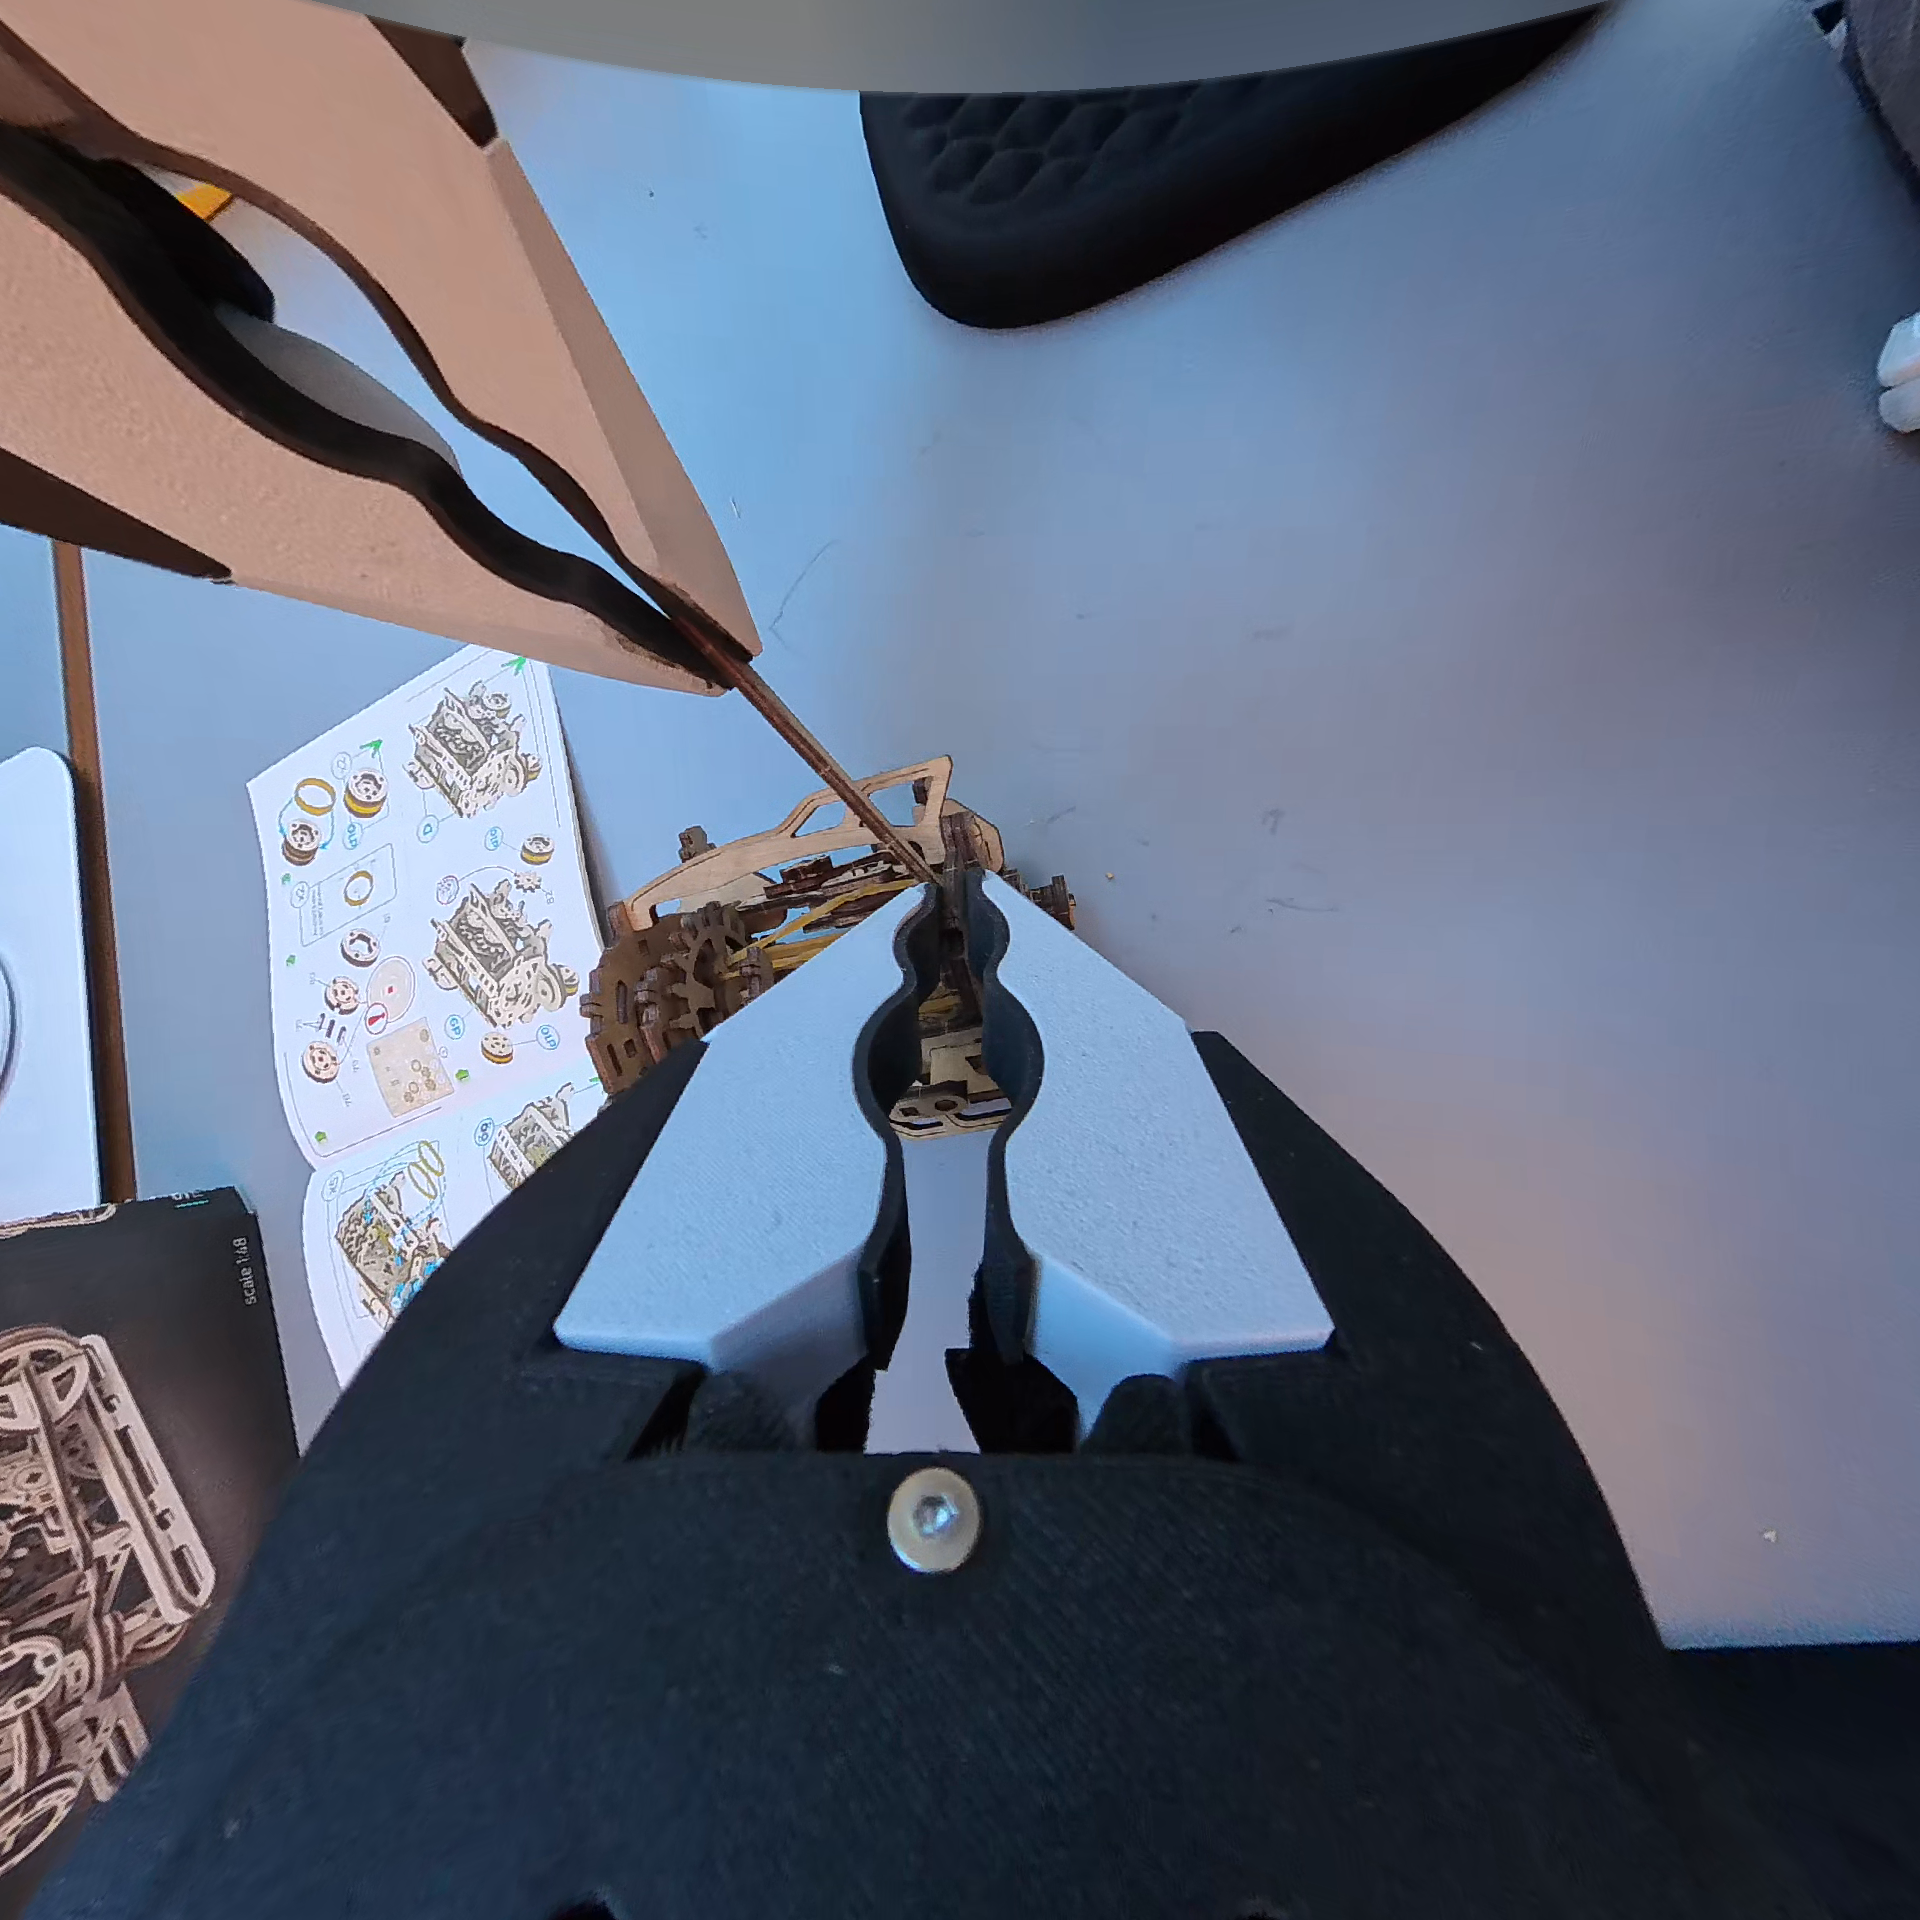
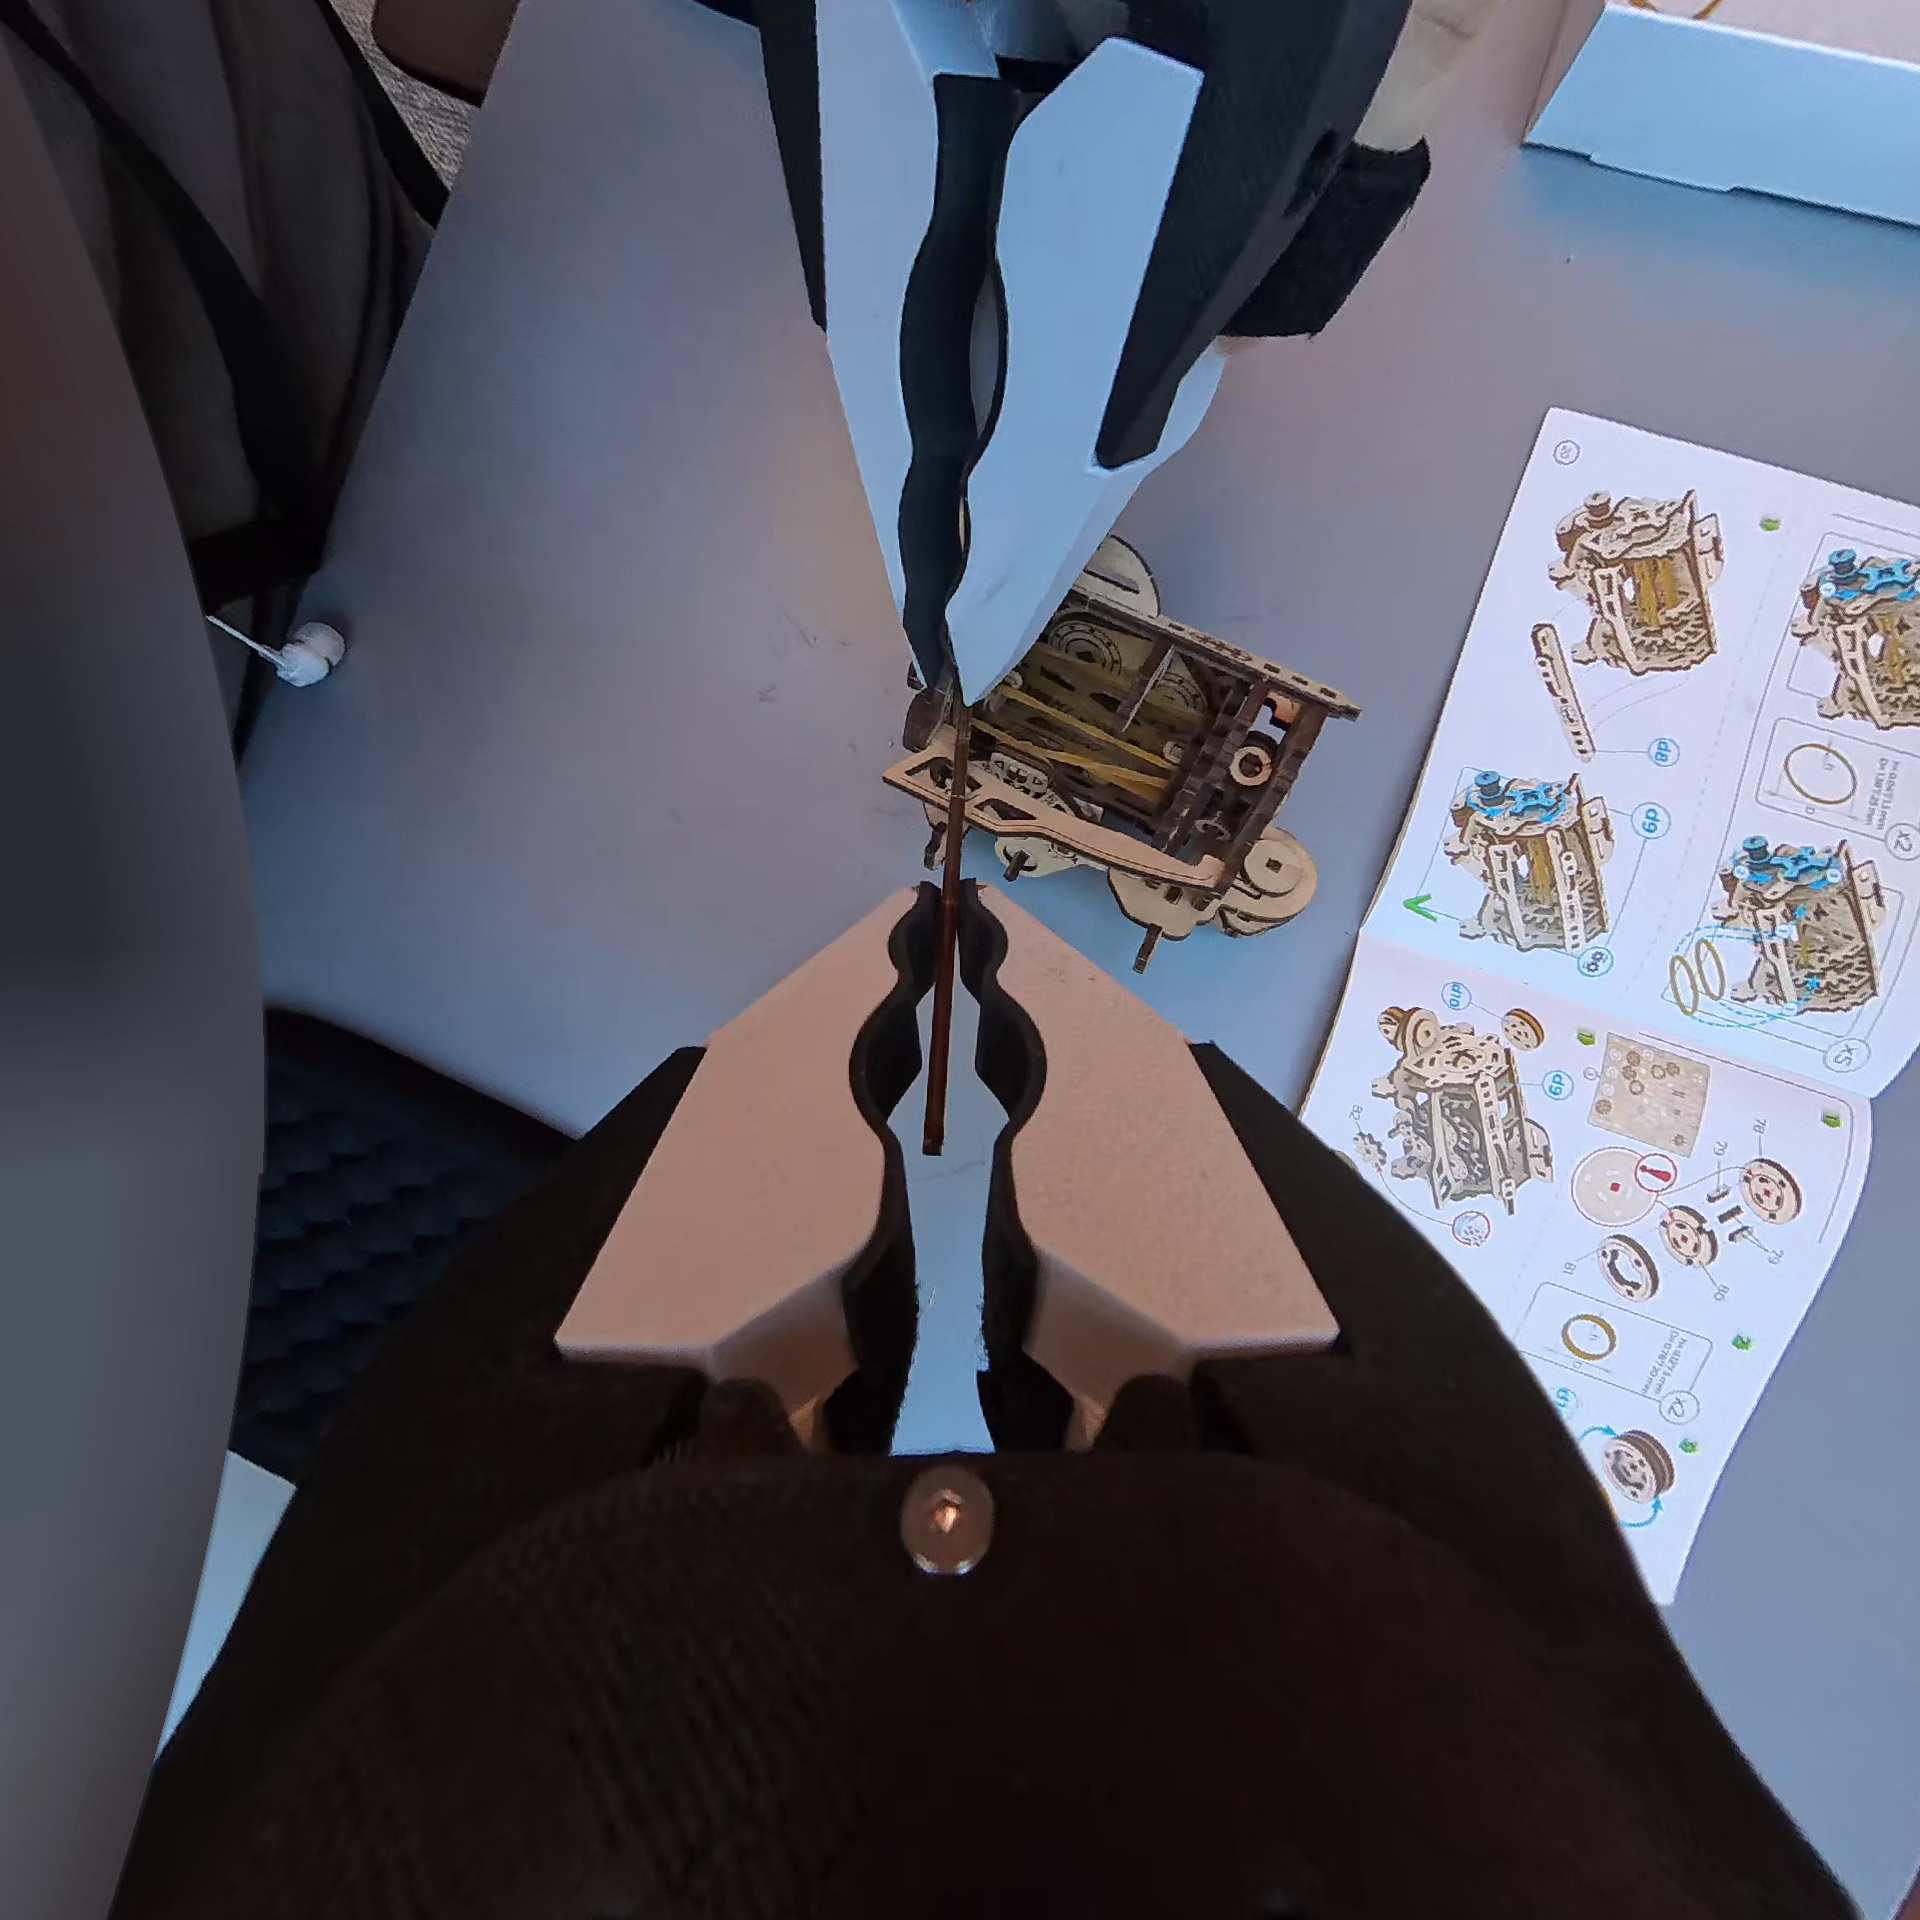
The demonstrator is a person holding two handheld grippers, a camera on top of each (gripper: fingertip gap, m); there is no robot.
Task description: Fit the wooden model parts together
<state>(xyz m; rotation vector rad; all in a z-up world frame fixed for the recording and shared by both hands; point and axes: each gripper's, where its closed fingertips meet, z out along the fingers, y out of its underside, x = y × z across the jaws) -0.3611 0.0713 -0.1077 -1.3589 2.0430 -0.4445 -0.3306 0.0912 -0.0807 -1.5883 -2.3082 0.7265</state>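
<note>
A partly built wooden model (image 1: 727, 935) with gears and yellow rubber bands stands on the grey table; it also shows in the right wrist view (image 2: 1143, 748). My left gripper (image 1: 948, 896), with pale blue fingers, is shut on a dark upper corner of the model, and in the right wrist view it (image 2: 945, 681) comes down from above. My right gripper (image 2: 945, 899), with tan fingers, is shut on a thin dark wooden stick (image 2: 940, 1018). The stick's far end meets the model right at the left gripper's tips. In the left wrist view the right gripper (image 1: 732, 665) and the stick (image 1: 831, 774) come in from the upper left.
An open instruction booklet (image 1: 416, 914) (image 2: 1662, 935) lies beside the model. A black kit box (image 1: 104, 1455) sits near the booklet. A black padded seat (image 1: 1143, 187) is past the table edge. A white box (image 2: 1714, 104) stands at the far right, and a small white object (image 2: 307, 655) lies near the table edge.
</note>
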